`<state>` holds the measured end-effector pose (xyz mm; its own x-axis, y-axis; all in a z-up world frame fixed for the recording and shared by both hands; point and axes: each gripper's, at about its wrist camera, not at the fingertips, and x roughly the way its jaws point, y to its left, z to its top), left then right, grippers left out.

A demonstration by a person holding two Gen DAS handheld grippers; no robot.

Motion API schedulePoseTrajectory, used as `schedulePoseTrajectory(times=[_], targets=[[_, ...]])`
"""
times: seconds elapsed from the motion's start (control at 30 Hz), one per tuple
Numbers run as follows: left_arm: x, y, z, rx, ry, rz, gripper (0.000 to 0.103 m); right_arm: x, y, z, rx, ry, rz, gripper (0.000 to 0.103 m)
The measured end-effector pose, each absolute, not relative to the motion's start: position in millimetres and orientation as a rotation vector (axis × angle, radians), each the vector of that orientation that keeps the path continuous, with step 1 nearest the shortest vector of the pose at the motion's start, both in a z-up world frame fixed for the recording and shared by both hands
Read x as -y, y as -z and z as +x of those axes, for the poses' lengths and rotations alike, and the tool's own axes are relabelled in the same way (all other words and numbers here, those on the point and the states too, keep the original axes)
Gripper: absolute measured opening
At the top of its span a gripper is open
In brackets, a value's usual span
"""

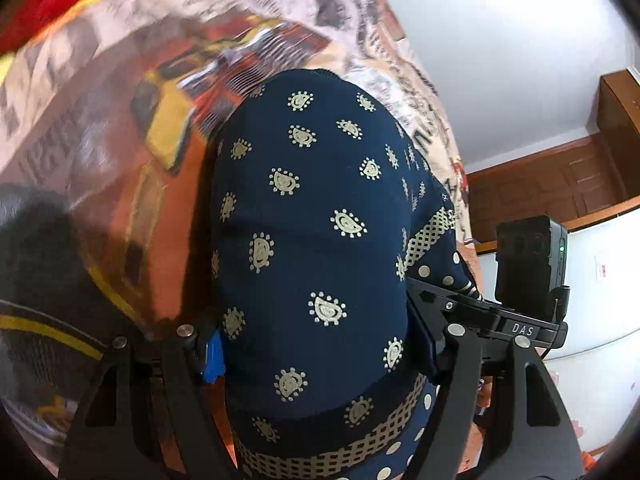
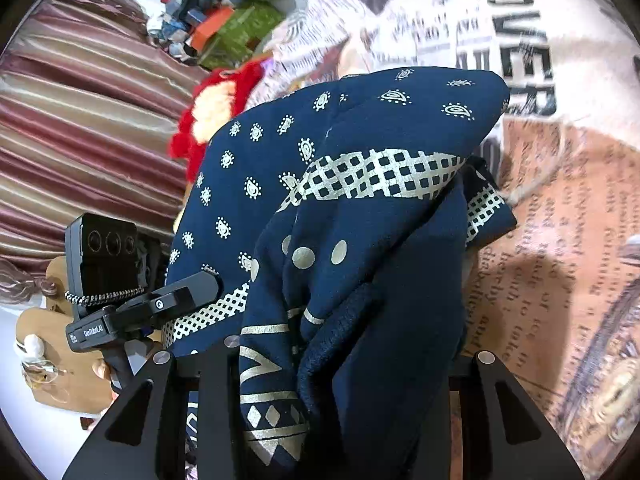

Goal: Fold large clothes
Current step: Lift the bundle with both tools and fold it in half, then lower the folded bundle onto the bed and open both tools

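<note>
Between the fingers of the left hand-held gripper [image 1: 320, 356] a thick bundle of the navy paisley-print garment [image 1: 316, 220] bulges forward, so that gripper is clenched on the cloth; the right hand-held gripper [image 2: 336, 364] likewise grips a bunched, ribbed edge of the same garment [image 2: 360, 184], with gold-patterned folds spilling out ahead of it. The garment hangs lifted in front of both grippers, above the newspaper-print bedspread [image 2: 560, 216] that lies beyond and below it. A red plush toy [image 2: 212, 116] sits farther ahead on the right gripper's left side, and striped curtains [image 2: 72, 128] fill that same side. Judging by the lifted, doubled cloth, the step in hand is carrying one edge over to meet another. To do it well, both grippers should travel level and together, keeping the cloth taut between them so that no slack creases inside the fold, then lower it flat onto the bedspread before letting go. The garment's long axis cannot be told for certain while bunched; what shows runs forward, away from each gripper.
</note>
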<state>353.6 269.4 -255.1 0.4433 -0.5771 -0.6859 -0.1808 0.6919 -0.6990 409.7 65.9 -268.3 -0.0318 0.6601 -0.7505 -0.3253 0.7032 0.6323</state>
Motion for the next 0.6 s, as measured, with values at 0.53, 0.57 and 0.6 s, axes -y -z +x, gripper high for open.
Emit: schedulePoseTrajectory(times=[0.53,0.57,0.6], targets=[[-258.5,243.3,344.7,-1.138,0.179,-0.629,0.075,-77.6,261.7,402.7,-1.391,-0.748,0.153,0.058],[-255.9,237.1,342.5,-1.136,0.156,-0.592,0.075,-75.7,256.3,400.2,-1.379,-0.745,0.129,0.059],[-254.2,233.9,342.5,-1.129,0.139,-0.559,0.075,-73.0,250.3,397.7,-1.361,-0.742,0.103,0.063]])
